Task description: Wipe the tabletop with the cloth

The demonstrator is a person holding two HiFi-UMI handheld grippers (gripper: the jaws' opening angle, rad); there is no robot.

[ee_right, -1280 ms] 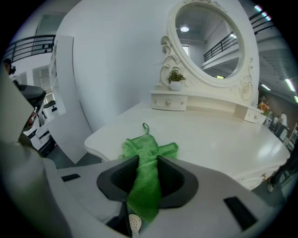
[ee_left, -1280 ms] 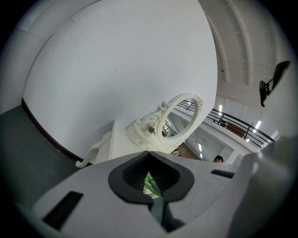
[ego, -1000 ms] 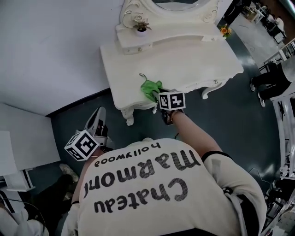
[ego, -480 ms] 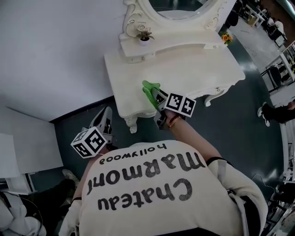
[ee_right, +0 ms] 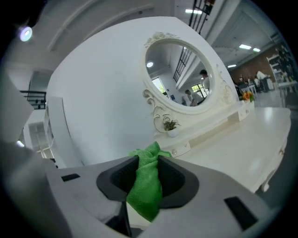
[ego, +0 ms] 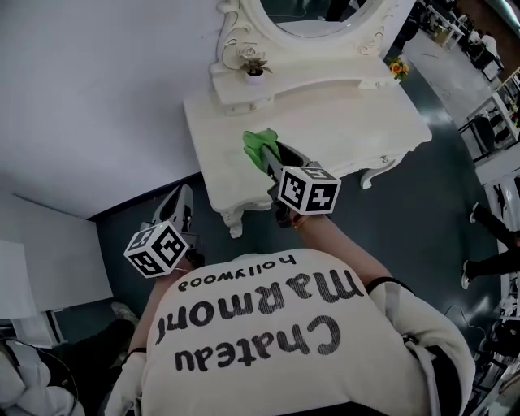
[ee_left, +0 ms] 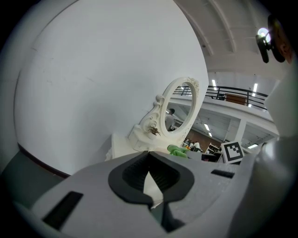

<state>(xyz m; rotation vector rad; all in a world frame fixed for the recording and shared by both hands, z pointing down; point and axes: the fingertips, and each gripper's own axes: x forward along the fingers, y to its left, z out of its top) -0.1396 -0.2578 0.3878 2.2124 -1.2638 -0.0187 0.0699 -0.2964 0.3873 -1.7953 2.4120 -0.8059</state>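
The right gripper (ego: 270, 156) pinches the cloth (ego: 260, 140) over the table (ego: 349, 114). The left gripper (ego: 182, 199), at the table's eight o'clock, is pressed together.

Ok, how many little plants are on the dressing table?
2. A small potted plant on the raised shelf by the mirror's left foot; orange flowers at the shelf's right end. More could be hidden.

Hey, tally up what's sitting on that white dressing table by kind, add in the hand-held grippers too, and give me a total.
Green cloth: 1
Potted plant: 1
Orange flower bunch: 1
Mirror: 1
Hand-held grippers: 2 (left hand-held gripper, right hand-held gripper clamping the cloth)
Total: 6
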